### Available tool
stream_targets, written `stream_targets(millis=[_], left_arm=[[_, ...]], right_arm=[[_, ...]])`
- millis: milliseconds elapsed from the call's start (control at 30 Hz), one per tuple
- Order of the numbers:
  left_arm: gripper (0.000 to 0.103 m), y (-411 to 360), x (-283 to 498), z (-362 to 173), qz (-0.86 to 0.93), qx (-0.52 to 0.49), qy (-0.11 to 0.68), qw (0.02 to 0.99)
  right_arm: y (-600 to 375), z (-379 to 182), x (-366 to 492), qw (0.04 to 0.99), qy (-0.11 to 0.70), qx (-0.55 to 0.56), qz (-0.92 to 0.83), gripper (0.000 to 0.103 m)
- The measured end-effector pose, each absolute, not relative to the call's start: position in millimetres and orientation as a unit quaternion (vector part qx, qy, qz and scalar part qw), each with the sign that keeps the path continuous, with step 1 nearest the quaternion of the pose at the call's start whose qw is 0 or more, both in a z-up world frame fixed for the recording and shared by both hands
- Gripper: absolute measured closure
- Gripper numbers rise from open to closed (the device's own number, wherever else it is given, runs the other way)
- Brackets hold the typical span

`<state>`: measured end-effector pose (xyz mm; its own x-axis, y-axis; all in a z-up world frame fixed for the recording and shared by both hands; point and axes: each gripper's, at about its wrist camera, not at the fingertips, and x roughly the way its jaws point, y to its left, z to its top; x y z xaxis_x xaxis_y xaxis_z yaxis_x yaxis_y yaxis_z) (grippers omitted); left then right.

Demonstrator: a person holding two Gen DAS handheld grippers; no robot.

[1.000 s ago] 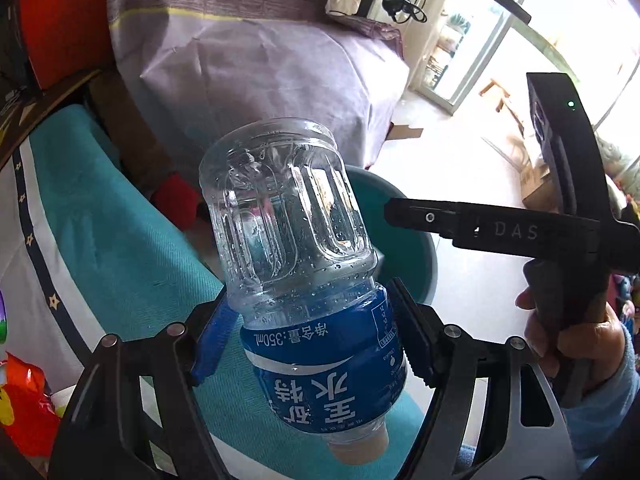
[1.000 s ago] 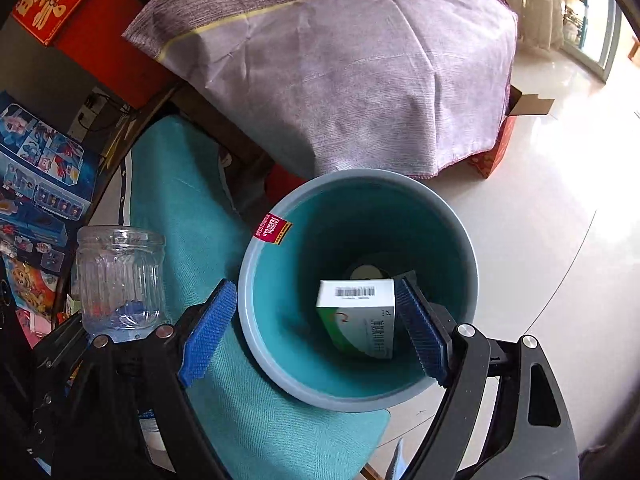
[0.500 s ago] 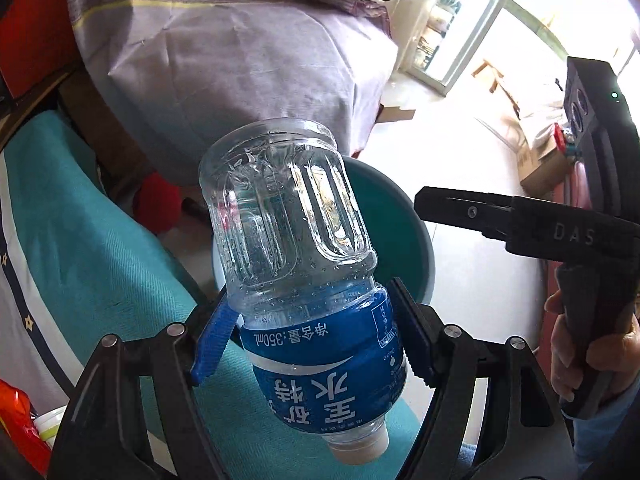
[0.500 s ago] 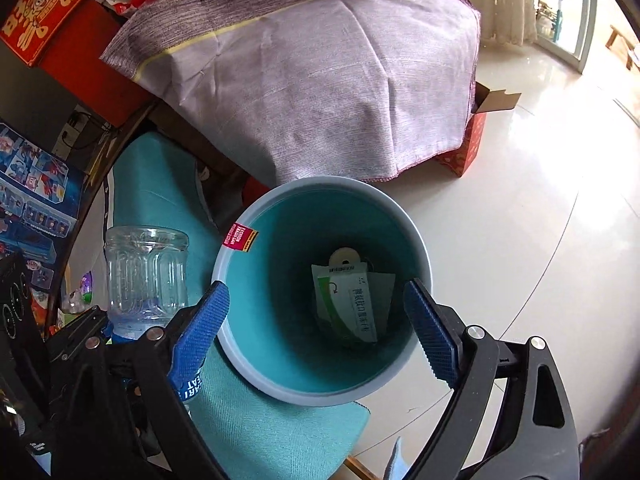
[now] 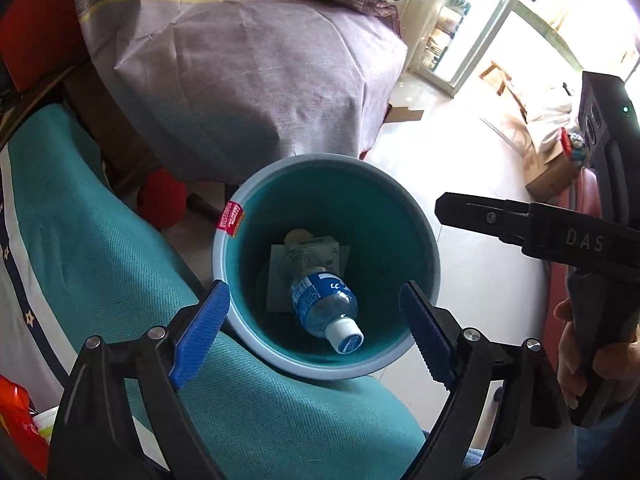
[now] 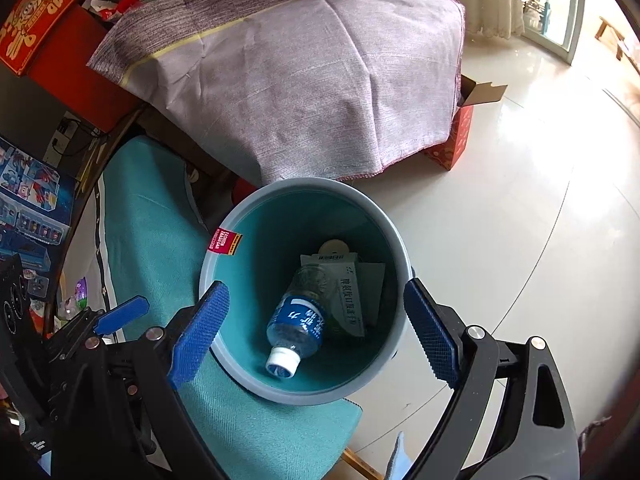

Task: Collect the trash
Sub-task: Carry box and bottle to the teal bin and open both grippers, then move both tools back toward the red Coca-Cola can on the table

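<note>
A teal bin (image 5: 228,252) (image 6: 208,264) stands on the floor beside the teal-covered table. Inside it lies a clear water bottle with a blue label (image 5: 320,300) (image 6: 298,320), cap toward me, on top of a white and green box (image 6: 352,296) (image 5: 280,264). My left gripper (image 5: 314,338) hangs over the bin, its jaws opening with nothing between them. My right gripper (image 6: 316,332) also hovers above the bin, open and empty. In the left wrist view the right gripper's body (image 5: 560,240) and the hand (image 5: 580,360) holding it show at the right.
A teal cloth (image 5: 100,272) (image 6: 160,240) covers the table at the left. A purple-grey cloth (image 5: 240,64) (image 6: 300,72) drapes a bulky object behind the bin. A red carton (image 6: 456,140) and pale tiled floor (image 6: 520,220) lie to the right. Colourful wrappers (image 5: 16,408) sit at the lower left.
The left gripper opened and the bottle dropped from it into the bin, landing on the box. The right gripper let the box fall earlier and stays open.
</note>
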<state>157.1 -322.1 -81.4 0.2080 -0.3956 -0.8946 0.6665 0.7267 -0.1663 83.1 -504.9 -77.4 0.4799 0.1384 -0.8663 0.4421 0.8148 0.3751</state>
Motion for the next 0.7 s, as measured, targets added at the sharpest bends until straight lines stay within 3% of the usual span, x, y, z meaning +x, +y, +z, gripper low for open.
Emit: stream_targets(millis=[133,700], left_arm=[[0.011,-314,154,-82,-0.339,0.124,0.528,0.769],[0.009,-257,133,-58,-0.316,0.087,0.521,0.788]], right_arm=[[-502,-79,82,0.806,0.507,0.292,-0.094,0.016],[-462,-62,76,0.808,0.516,0.276,-0.077,0.015]])
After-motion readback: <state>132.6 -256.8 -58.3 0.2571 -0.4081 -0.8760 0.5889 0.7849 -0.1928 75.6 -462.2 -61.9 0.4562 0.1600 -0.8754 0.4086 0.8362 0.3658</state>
